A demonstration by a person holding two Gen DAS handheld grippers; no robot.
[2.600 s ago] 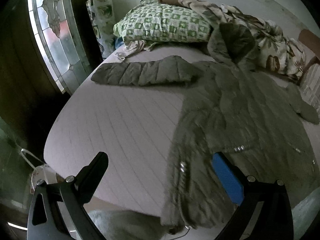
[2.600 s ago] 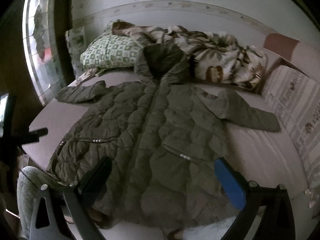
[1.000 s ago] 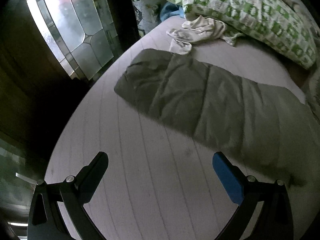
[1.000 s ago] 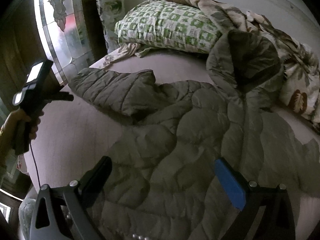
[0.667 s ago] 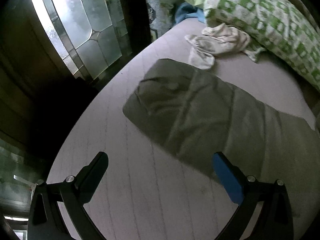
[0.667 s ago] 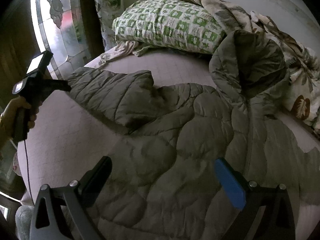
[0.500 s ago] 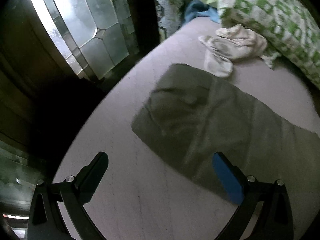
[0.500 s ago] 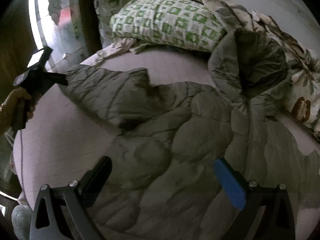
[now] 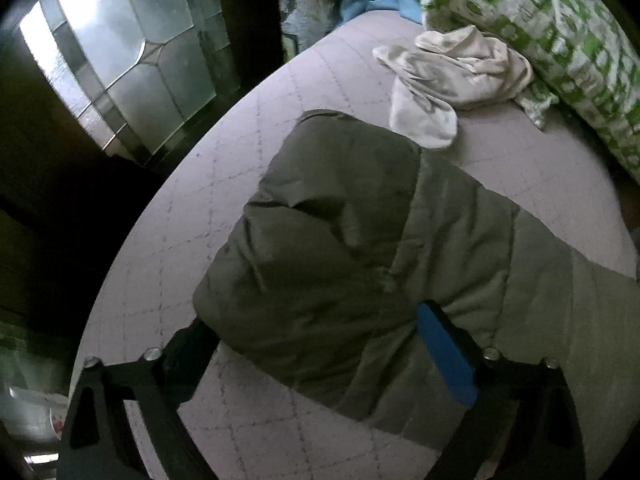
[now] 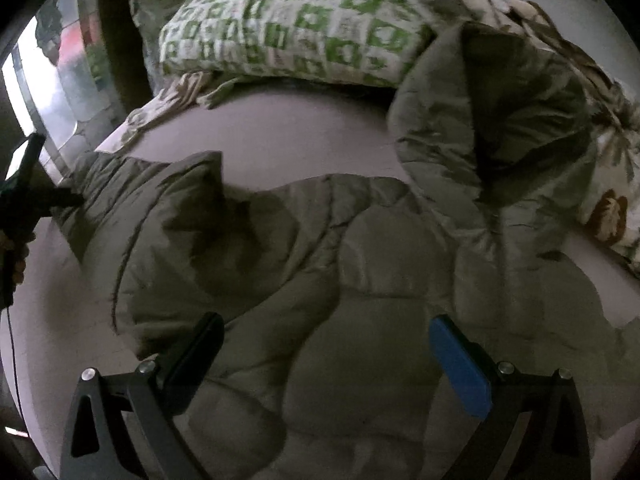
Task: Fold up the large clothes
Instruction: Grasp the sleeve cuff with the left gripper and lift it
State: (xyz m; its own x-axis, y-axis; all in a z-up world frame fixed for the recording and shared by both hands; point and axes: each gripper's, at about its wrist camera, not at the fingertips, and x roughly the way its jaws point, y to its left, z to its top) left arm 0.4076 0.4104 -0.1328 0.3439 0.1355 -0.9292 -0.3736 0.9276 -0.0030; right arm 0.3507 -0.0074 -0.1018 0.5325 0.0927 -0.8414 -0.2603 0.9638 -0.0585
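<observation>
An olive quilted hooded jacket (image 10: pixel 360 280) lies spread front-up on the bed. Its left sleeve (image 9: pixel 340 248) stretches toward the bed's left edge. My left gripper (image 9: pixel 316 332) is open, its jaws standing on either side of the sleeve's cuff end, low over the mattress. It shows at the left edge of the right wrist view (image 10: pixel 60 200), at the cuff. My right gripper (image 10: pixel 324 340) is open over the jacket's upper chest, near the sleeve's shoulder. The hood (image 10: pixel 500 128) lies open toward the pillows.
A green-checked pillow (image 10: pixel 288 28) and a floral blanket (image 10: pixel 608 168) lie at the bed's head. A crumpled white cloth (image 9: pixel 452 80) lies just beyond the cuff. A leaded-glass window (image 9: pixel 128 52) stands beside the bed's left edge (image 9: pixel 132 248).
My left gripper has moved forward and down until its open jaws straddle the cuff. My right gripper has moved closer over the jacket's chest, toward the shoulder. Both stay open.
</observation>
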